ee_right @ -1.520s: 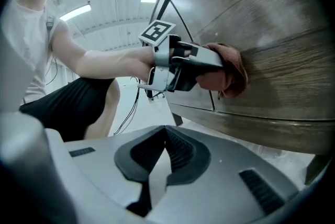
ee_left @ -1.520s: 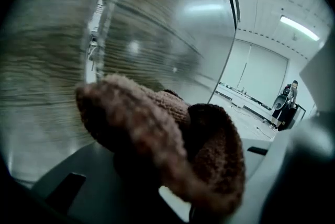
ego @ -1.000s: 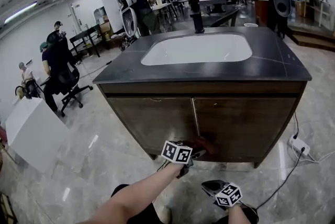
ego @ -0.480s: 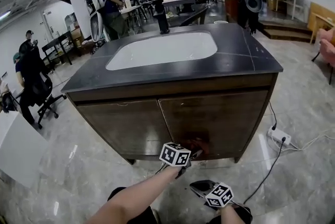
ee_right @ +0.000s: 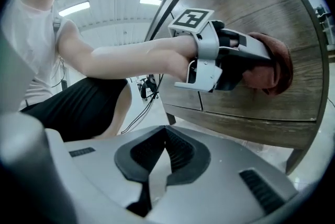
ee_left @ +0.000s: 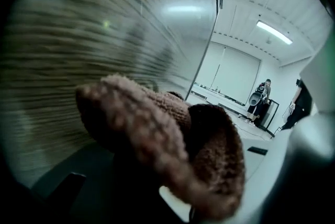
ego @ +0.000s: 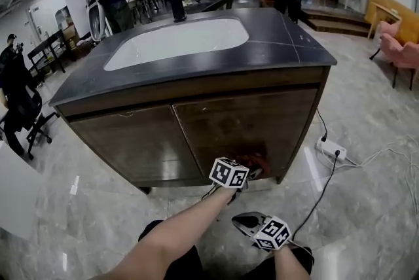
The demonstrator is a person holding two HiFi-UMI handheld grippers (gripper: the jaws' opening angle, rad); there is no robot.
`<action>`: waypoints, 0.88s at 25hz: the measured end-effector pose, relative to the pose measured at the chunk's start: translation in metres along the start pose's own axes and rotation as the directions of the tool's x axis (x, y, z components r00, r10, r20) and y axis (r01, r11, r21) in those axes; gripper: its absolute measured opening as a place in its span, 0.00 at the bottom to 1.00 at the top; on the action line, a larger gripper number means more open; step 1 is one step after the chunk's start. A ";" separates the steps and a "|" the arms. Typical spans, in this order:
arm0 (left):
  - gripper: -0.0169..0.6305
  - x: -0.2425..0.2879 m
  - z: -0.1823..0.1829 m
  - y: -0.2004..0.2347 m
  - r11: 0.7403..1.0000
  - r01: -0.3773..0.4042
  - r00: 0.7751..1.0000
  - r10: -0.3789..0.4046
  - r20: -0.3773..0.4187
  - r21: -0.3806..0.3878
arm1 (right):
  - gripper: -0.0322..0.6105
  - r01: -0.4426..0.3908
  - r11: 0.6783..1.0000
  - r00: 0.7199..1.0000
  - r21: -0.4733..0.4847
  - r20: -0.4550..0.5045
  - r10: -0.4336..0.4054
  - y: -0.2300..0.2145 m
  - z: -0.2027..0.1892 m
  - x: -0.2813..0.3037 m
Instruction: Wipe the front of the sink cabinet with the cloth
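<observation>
The sink cabinet (ego: 216, 122) has a dark top, a white basin (ego: 177, 40) and two brown wooden doors. My left gripper (ego: 250, 172) is shut on a reddish-brown knitted cloth (ego: 255, 161) and presses it flat against the lower part of the right door (ego: 262, 122). The left gripper view is filled by the cloth (ee_left: 172, 139) with blurred wood grain behind it. In the right gripper view, the left gripper (ee_right: 255, 67) holds the cloth (ee_right: 275, 68) on the door. My right gripper (ego: 252, 227) hangs low near my knees, away from the cabinet, with its jaws shut (ee_right: 166, 134) on nothing.
A white power strip (ego: 330, 150) with cables lies on the glossy floor right of the cabinet. A black faucet (ego: 175, 7) stands behind the basin. Pink chairs (ego: 399, 53) are at far right. People and tables fill the background.
The cloth in my left gripper has slid to the right along the bottom of the right door. My view has shifted right around the cabinet. The right gripper stays low.
</observation>
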State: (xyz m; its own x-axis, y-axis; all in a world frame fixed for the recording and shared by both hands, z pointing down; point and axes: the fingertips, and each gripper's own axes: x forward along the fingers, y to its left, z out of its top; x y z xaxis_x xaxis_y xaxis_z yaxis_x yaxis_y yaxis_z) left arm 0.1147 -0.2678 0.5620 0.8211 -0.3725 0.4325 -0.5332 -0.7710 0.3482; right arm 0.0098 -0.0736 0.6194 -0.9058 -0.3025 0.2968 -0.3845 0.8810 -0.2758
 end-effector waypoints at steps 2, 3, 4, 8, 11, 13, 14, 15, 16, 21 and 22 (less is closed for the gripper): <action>0.21 0.014 -0.003 -0.009 1.000 0.028 1.000 -0.028 -0.013 -0.014 | 0.07 0.024 1.000 1.000 0.005 -0.001 -0.024 0.002 -0.001 -0.010; 0.21 0.022 -0.003 -0.014 0.999 0.043 0.999 -0.043 -0.016 -0.017 | 0.07 0.036 0.999 0.999 0.008 0.004 -0.036 0.003 0.000 -0.016; 0.21 0.029 -0.002 -0.018 0.998 0.058 0.998 -0.059 -0.015 -0.019 | 0.07 0.047 0.999 0.999 0.011 0.010 -0.047 0.003 0.001 -0.020; 0.21 0.056 0.012 -0.036 0.992 0.115 0.993 -0.114 0.014 -0.043 | 0.07 0.070 0.997 0.998 0.011 0.009 -0.070 0.006 0.004 -0.030; 0.21 0.076 0.025 -0.050 0.983 0.160 0.986 -0.156 0.050 -0.086 | 0.07 0.087 0.996 0.996 0.008 -0.003 -0.087 0.002 0.003 -0.036; 0.21 0.088 0.027 -0.062 0.980 0.176 0.984 -0.171 0.055 -0.096 | 0.07 0.104 0.994 0.995 0.018 -0.007 -0.104 -0.001 0.000 -0.041; 0.21 0.093 0.027 -0.067 0.977 0.185 0.982 -0.180 0.057 -0.102 | 0.07 0.112 0.993 0.994 0.025 -0.008 -0.112 -0.003 -0.002 -0.043; 0.21 0.097 0.028 -0.072 0.973 0.197 0.980 -0.191 0.064 -0.117 | 0.07 0.118 0.993 0.993 0.032 -0.009 -0.117 -0.003 -0.004 -0.044; 0.21 0.099 0.030 -0.076 0.968 0.210 0.977 -0.201 0.077 -0.137 | 0.07 0.119 0.992 0.993 0.037 -0.011 -0.119 -0.003 -0.006 -0.045; 0.21 0.085 0.045 -0.073 0.977 0.174 0.979 -0.159 0.124 -0.124 | 0.07 0.110 0.992 0.993 0.060 -0.037 -0.108 -0.012 -0.021 -0.045; 0.21 0.080 0.046 -0.071 0.982 0.157 0.982 -0.144 0.122 -0.105 | 0.07 0.111 0.992 0.993 0.066 -0.041 -0.109 -0.015 -0.024 -0.045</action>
State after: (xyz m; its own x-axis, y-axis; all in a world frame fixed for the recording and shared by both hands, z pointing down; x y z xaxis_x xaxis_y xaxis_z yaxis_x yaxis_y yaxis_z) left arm 0.2270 -0.2665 0.5339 0.9079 -0.3182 0.2728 -0.4162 -0.7615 0.4968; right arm 0.0603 -0.0643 0.6323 -0.8505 -0.3813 0.3623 -0.4940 0.8156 -0.3012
